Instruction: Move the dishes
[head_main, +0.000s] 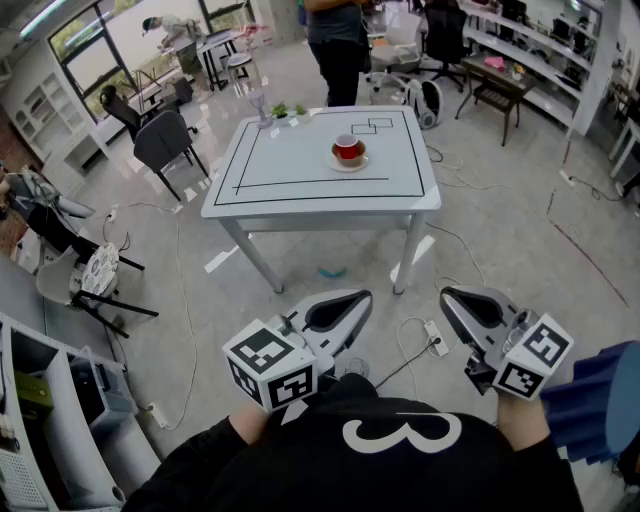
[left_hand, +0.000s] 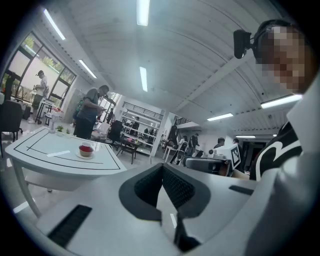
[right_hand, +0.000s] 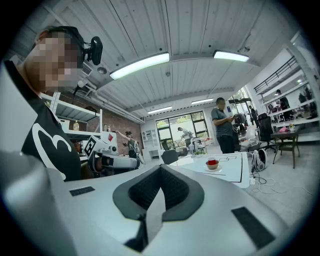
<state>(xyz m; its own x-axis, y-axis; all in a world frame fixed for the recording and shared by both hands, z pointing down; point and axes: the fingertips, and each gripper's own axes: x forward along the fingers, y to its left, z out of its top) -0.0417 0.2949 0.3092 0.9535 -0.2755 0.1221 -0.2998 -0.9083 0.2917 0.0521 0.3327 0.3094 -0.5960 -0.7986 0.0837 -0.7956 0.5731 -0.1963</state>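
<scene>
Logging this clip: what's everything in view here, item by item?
table: one, white with black tape lines, centre of the floor
cup: one, red, on the saucer
saucer: one, pale, right of the table's middle
glass vessel: one, clear, far left corner of the table
plants: small, green, far edge; count unclear
standing person: one, dark clothes, beyond the table
chair: one, black, left of the table
power strip: one, white, on the floor
left gripper: shut, empty, short of the table
right gripper: shut, empty, short of the table
</scene>
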